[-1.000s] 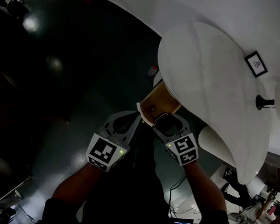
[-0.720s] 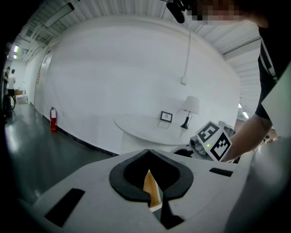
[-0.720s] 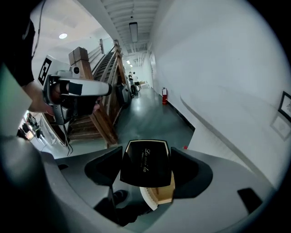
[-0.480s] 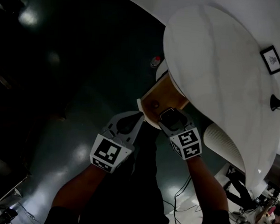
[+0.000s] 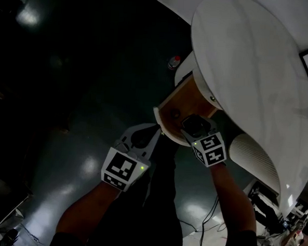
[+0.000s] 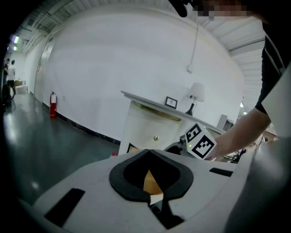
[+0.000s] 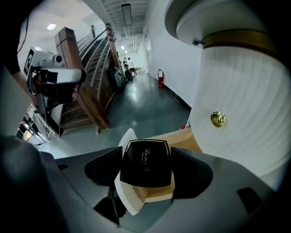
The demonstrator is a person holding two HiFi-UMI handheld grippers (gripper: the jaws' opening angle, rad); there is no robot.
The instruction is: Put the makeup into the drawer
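I am holding the left claw [image 5: 152, 130] with its tips pressed together, just beside the white front of the open drawer [image 5: 175, 108]. To its right, my right claw [image 5: 195, 127] is clamping the black makeup compact [image 7: 145, 163] and hovering it over the drawer's wooden inside.

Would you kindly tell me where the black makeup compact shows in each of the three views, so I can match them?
Head view: the black compact is centre-right, in the right gripper claw over the open drawer.
Left gripper view: it cannot be made out.
Right gripper view: lower centre, clamped in the claw.
Shared landmark: the drawer's wood shows in all three.
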